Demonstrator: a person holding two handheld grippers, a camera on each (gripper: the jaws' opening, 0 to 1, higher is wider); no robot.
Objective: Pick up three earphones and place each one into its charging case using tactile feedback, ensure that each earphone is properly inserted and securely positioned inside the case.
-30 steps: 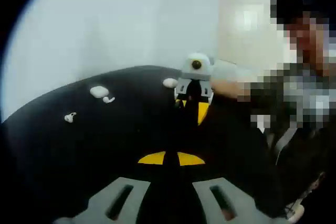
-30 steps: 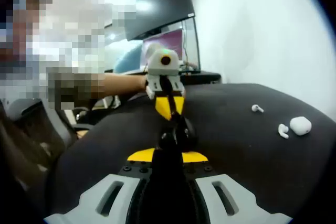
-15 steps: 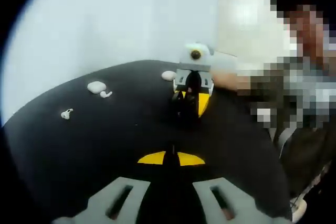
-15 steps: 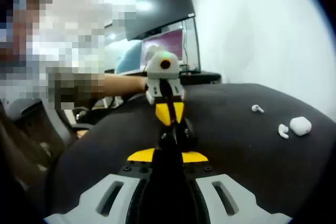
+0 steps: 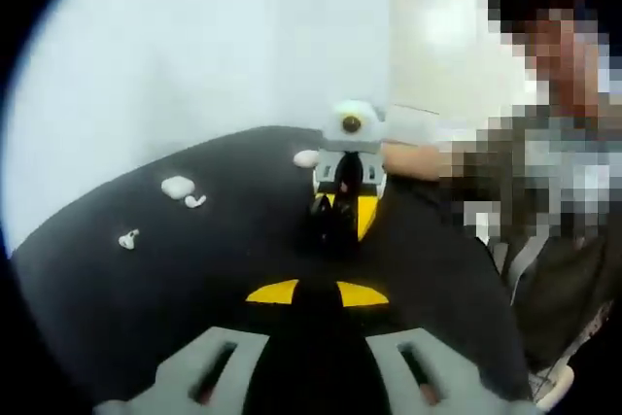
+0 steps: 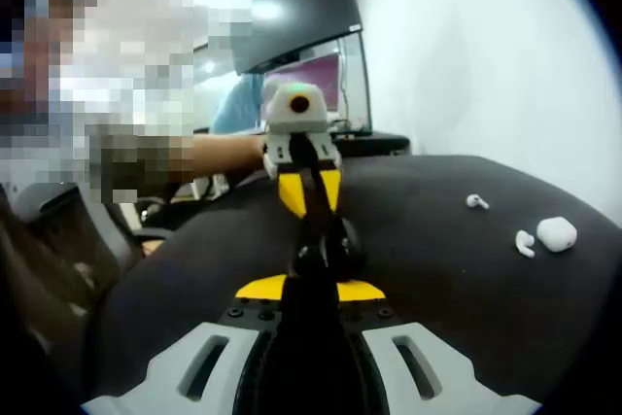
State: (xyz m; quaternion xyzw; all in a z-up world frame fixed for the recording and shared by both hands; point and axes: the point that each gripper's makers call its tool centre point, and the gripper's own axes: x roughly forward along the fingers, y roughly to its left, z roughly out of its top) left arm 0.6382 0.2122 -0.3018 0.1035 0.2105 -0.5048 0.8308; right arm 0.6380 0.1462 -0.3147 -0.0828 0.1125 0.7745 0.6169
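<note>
Lying well right of the fingers (image 6: 267, 288): earphone (image 6: 524, 242) beside case (image 6: 556, 232).

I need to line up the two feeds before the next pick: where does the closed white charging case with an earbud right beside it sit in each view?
Left gripper view: the white charging case lies left of centre on the black table, one earbud just by it.
Right gripper view: the case lies at the far right, the earbud to its left.
Shared landmark: the lone earbud lying apart.
</note>
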